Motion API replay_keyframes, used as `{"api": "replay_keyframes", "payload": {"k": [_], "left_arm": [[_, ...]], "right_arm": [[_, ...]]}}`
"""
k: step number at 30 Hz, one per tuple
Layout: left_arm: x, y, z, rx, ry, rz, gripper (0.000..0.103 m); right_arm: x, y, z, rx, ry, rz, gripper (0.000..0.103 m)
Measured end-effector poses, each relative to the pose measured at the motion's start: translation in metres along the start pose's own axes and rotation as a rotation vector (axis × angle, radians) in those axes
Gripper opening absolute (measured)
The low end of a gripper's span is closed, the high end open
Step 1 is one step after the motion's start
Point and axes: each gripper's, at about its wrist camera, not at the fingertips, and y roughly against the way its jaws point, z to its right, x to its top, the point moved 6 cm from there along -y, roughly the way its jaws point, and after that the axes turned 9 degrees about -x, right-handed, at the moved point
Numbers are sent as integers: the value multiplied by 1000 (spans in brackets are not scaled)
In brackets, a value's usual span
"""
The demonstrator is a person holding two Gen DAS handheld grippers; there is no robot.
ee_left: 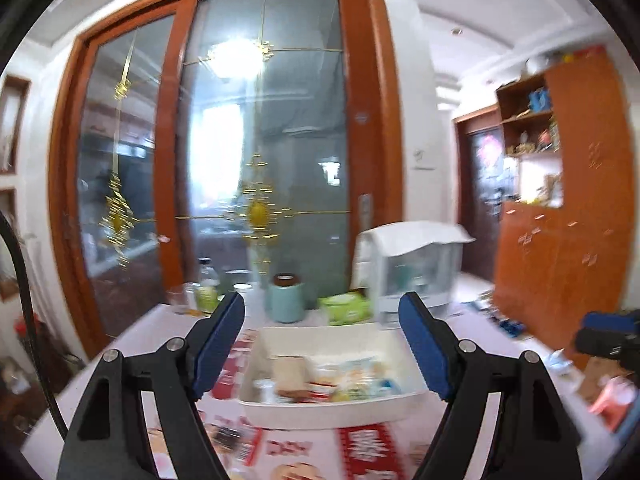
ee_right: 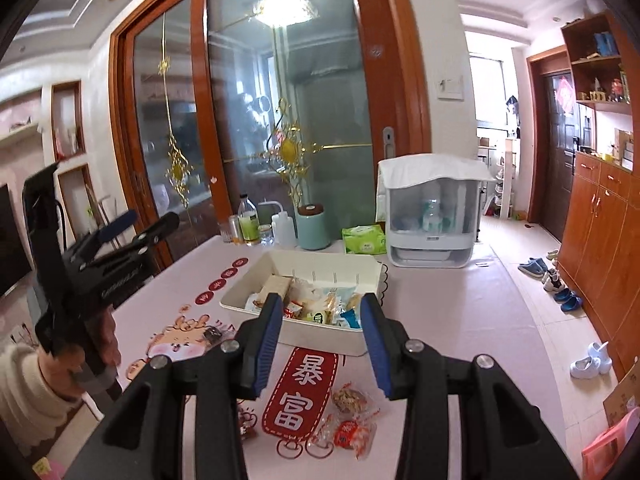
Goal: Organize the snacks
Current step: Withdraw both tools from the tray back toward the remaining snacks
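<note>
The left gripper (ee_left: 322,344) is spread wide and holds nothing; its blue pads (ee_left: 218,344) frame the white bin (ee_left: 336,412) on the table (ee_left: 132,344). That view is blurred, so the packets inside the bin cannot be told apart there. In the right wrist view the right gripper (ee_right: 320,340) is also spread and empty, hanging above the near rim of the bin (ee_right: 320,336), which sits at about 12 o'clock from it. The bin is partly filled with snack packets (ee_right: 316,304). Two wrapped snacks lie loose on the tablecloth (ee_right: 440,304) nearer the camera, at about 6 o'clock from the bin: a brownish one (ee_right: 350,400) and a red one (ee_right: 348,432), just beside each other. A dark small packet (ee_right: 212,334) lies at 8 o'clock from the bin. Beyond the bin, at 12 o'clock, stand a teal canister (ee_right: 314,228), a green wipes pack (ee_right: 364,240) and a white appliance (ee_right: 434,216). The left gripper (ee_right: 138,228) shows at 9 o'clock, raised above the table's edge.
</note>
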Motion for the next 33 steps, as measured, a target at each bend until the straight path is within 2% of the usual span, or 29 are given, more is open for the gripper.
{"api": "replay_keyframes", "payload": {"k": [5, 9, 14, 17, 19, 21, 27, 33], "left_arm": [[26, 18, 30, -115, 38, -27, 79], [49, 33, 48, -149, 39, -49, 79], [90, 53, 62, -228, 117, -31, 79], [98, 62, 78, -217, 69, -27, 85], [85, 61, 92, -170, -17, -69, 86], [69, 56, 101, -156, -70, -125, 86], [0, 31, 92, -153, -104, -340, 86], [-76, 3, 60, -152, -90, -487, 90]], "right_arm": [[10, 35, 9, -25, 8, 19, 41], [18, 55, 6, -22, 37, 30, 41], [33, 80, 1, -9, 68, 46, 41], [41, 95, 4, -1, 65, 65, 42], [39, 98, 5, 6, 64, 57, 53], [31, 95, 4, 4, 77, 35, 57], [-12, 56, -5, 2, 122, -98, 57], [-62, 9, -7, 20, 59, -243, 57]]}}
